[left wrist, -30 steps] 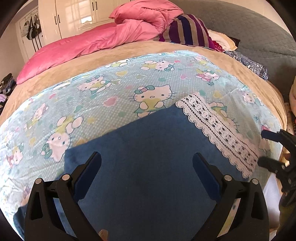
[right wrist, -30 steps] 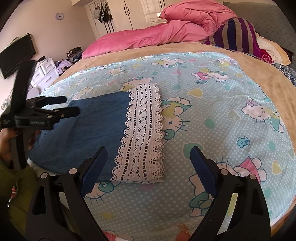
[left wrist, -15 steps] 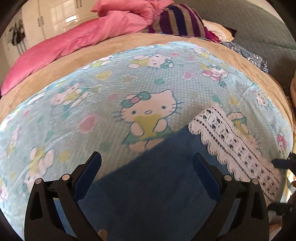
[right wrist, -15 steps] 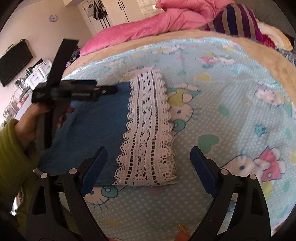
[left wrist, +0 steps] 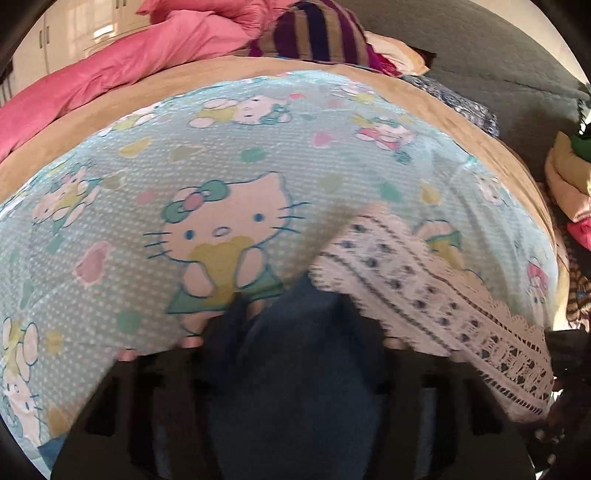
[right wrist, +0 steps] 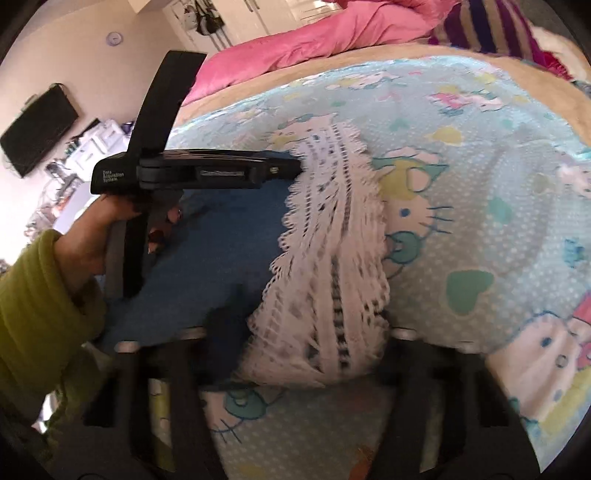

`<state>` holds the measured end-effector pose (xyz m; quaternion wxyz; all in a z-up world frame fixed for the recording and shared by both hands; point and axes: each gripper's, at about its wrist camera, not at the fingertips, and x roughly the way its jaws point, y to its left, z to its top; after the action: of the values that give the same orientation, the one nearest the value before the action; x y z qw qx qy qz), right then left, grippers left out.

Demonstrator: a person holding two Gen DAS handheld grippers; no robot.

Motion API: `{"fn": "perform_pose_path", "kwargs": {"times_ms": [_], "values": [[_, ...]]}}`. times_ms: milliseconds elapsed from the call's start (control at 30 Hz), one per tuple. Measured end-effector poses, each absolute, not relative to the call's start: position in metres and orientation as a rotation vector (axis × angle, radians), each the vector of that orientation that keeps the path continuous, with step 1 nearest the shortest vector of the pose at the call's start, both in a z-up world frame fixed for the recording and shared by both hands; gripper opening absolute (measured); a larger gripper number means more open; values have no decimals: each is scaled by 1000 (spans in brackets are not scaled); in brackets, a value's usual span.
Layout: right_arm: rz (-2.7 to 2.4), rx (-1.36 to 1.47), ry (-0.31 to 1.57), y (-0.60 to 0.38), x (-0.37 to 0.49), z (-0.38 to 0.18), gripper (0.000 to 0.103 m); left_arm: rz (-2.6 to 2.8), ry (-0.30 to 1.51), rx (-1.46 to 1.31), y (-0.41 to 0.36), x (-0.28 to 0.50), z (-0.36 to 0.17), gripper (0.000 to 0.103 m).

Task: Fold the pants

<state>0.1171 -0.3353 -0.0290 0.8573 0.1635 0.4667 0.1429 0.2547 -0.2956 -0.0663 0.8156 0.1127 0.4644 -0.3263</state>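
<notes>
The folded blue pants point(left wrist: 295, 369) with a white lace hem point(left wrist: 424, 295) lie on the Hello Kitty sheet point(left wrist: 221, 166). In the left wrist view my left gripper point(left wrist: 295, 328) sits low over the blue cloth at the far edge, its jaws blurred around the fabric. In the right wrist view the pants point(right wrist: 221, 240) and lace hem point(right wrist: 332, 240) fill the centre, and my right gripper point(right wrist: 310, 339) is at the near end of the lace, its jaws apart around it. The left gripper point(right wrist: 295, 168) shows there from the side, tips at the lace's far end.
A pink duvet point(left wrist: 129, 62) and a striped pillow point(left wrist: 317, 33) lie at the bed's far end. Folded clothes point(left wrist: 569, 177) are stacked at the right. A wall television point(right wrist: 37, 133) and cluttered shelves are at the left. The person's green sleeve point(right wrist: 33, 314) is near.
Both grippers have moved forward and down onto the pants. The left one now reaches the far edge by the lace, the right one the near lace end. The lace looks bunched.
</notes>
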Motion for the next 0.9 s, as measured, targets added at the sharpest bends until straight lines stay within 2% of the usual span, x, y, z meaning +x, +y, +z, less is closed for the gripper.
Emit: {"fn": "perform_pose_path", "kwargs": {"times_ms": [67,233,633,800,900], "values": [[314,330,970,-330,118,-27,24,-701,996,236,-300,251,-67,20],[354,289,925,-315,118,-9,22,-713,984,187,-293,245,-63,11],[571,99,800,-235,121,43,21,-700,875,-133,-188,225,-9,9],[642,-8,825,-187,126,33,21,-607,877,-176,-140,215,-15,9],[668,-88,841,-161,122,25,21,-548,901,-244,-105,210,-25,13]]}}
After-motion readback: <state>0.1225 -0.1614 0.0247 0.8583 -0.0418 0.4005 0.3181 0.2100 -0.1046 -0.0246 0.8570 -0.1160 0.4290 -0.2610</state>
